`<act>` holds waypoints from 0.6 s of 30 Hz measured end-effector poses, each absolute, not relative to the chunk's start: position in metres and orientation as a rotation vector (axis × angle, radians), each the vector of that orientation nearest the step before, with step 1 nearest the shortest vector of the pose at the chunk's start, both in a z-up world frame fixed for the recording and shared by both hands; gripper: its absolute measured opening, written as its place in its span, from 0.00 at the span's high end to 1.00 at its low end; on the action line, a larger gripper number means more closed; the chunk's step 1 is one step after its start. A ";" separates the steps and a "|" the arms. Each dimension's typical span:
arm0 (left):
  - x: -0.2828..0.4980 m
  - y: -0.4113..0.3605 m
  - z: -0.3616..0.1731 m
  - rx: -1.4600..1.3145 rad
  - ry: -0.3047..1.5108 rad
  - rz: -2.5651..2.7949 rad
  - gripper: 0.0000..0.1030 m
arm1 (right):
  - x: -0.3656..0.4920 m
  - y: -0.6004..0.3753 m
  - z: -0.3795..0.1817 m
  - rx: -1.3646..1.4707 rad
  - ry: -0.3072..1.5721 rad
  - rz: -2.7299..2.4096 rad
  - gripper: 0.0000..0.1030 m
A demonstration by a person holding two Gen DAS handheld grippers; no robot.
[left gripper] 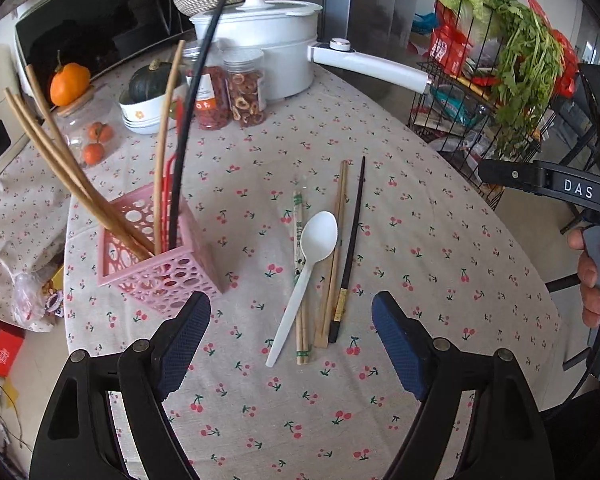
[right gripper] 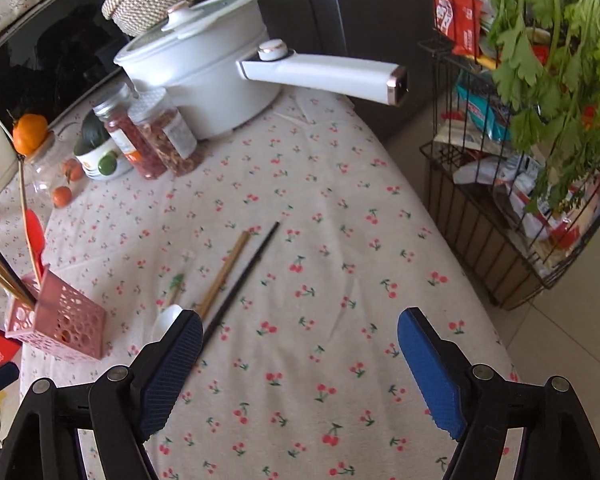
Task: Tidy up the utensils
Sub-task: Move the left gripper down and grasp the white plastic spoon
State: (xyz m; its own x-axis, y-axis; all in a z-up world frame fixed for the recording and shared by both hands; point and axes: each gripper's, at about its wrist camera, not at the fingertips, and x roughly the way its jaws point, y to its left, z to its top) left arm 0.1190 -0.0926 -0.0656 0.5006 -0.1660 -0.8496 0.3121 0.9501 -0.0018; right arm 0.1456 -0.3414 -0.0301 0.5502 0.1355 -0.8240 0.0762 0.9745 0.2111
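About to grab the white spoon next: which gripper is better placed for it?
Probably the left. The left gripper is open with the spoon between its fingers. The right gripper is open over bare cloth, the spoon at its left finger's edge.

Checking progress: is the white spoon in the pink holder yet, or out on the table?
Out. The white spoon lies flat on the tablecloth beside the loose chopsticks, apart from the pink holder.

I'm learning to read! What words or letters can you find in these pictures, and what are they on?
"DAS": white letters on the right gripper.
Wrapped chopsticks: green print, too small to read.
Jars: labels too blurred.
Red packets in the wire basket: white characters, unreadable.
Red box on the floor: print too small.
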 end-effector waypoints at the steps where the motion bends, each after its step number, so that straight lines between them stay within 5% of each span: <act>1: 0.123 -0.101 -0.070 0.182 1.016 -0.292 0.18 | 0.146 -0.343 -0.035 0.216 1.006 0.032 0.18; 8: 0.171 -0.138 -0.107 0.252 1.066 -0.277 0.20 | 0.151 -0.349 -0.062 0.139 1.124 0.021 0.18; 14: 0.213 -0.145 -0.137 0.193 1.146 -0.276 0.40 | 0.159 -0.357 -0.070 0.172 1.154 0.014 0.18; 18: 0.226 -0.147 -0.146 0.197 1.163 -0.251 0.42 | 0.163 -0.361 -0.075 0.185 1.171 0.011 0.18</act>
